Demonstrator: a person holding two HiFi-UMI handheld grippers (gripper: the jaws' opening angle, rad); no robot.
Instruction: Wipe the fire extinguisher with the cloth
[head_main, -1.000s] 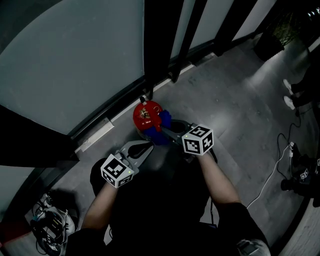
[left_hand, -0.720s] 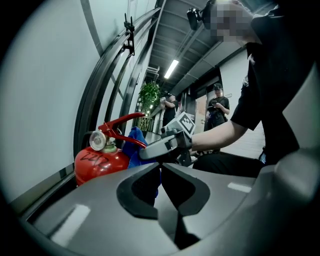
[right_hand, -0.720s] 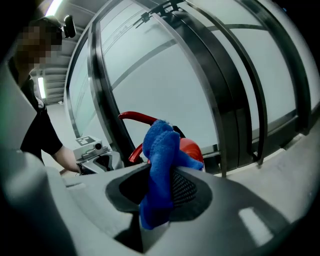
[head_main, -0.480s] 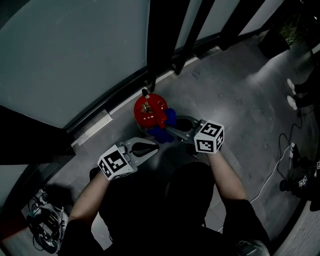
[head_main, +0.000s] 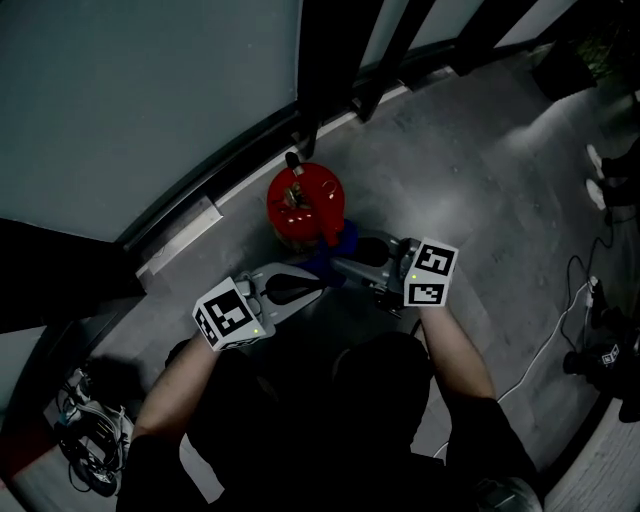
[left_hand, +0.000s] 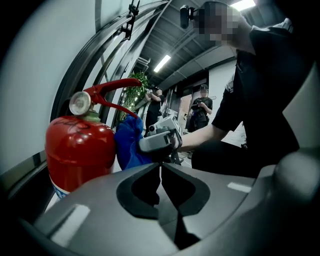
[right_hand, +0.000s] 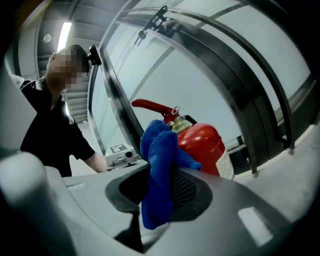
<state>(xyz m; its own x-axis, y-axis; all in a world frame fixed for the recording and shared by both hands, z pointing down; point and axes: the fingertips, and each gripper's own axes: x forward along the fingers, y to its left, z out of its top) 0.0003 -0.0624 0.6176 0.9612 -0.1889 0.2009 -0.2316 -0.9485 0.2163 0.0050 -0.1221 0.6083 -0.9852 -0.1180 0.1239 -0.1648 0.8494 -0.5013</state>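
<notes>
On grey floor (head_main: 470, 150), extinguisher (head_main: 305, 200) stands beside glass wall (head_main: 150, 90).

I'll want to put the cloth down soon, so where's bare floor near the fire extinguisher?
Bare grey floor lies right of the fire extinguisher, between the window frame and a person's shoes. It is crowded in front of the extinguisher, where the left tool and the right tool with the cloth meet, and at the cable tangle lower left.

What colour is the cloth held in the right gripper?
Blue. The cloth shows best in the right gripper view.
</notes>
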